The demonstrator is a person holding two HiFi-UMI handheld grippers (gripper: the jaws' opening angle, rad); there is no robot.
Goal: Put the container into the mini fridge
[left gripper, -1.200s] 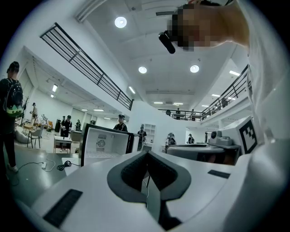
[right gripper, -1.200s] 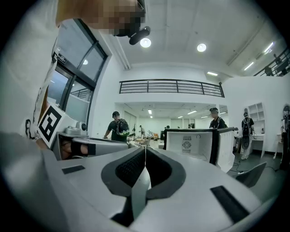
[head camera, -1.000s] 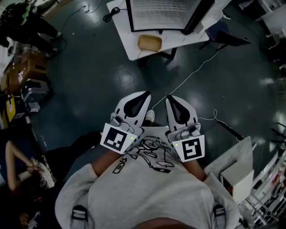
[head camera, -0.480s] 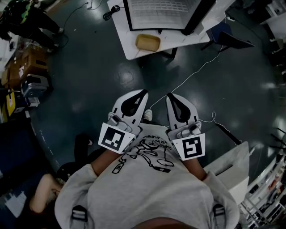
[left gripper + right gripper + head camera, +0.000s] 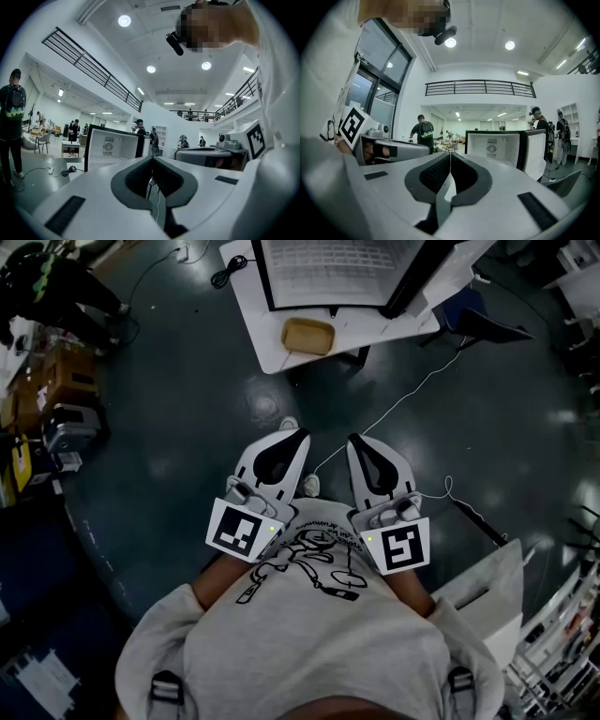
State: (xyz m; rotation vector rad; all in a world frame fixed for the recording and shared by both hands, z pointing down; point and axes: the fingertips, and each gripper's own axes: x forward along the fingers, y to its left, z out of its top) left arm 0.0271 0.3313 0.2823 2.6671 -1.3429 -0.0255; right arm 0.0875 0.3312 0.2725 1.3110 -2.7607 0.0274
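You hold two grippers side by side, level and close to your chest: the left gripper [image 5: 302,433] and the right gripper [image 5: 354,440]. Both are clenched tight with nothing between the jaws; in each gripper's own view the pads meet on empty air.

One container [image 5: 309,335] — tan and shallow — lies on the single white table [image 5: 255,329] far ahead of you. It sits close to the table's near edge, just in front of the one mini fridge [image 5: 330,268]. The fridge stands open toward you, with its door [image 5: 427,273] swung out to the right.

Between you and the table the dark floor [image 5: 187,427] lies open. One thin white cable [image 5: 405,397] runs across it from the table's right side toward your feet, passing between the two grippers' tips as you look down.

Cardboard boxes and gear [image 5: 56,399] crowd the left edge of the floor, well apart from your path. On the near right, one white cabinet [image 5: 487,592] stands close by your right arm.
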